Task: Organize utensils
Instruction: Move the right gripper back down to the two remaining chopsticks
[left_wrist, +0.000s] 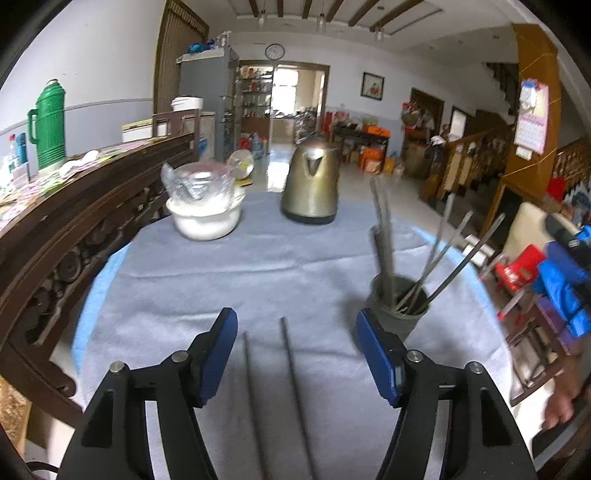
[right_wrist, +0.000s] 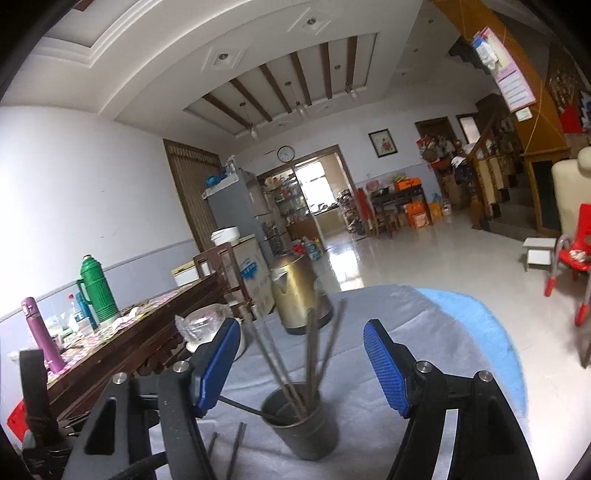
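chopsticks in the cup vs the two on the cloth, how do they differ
The chopsticks in the cup stand tilted, fanning out of its mouth; the two loose chopsticks lie flat on the grey cloth.
Those in the cup are several; the loose ones are a pair, between the open left gripper fingers.
Both look thin, dark and metallic.

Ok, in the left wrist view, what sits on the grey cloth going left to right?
White bowl under a clear lid, then two loose chopsticks, brass-coloured kettle, grey cup of chopsticks.
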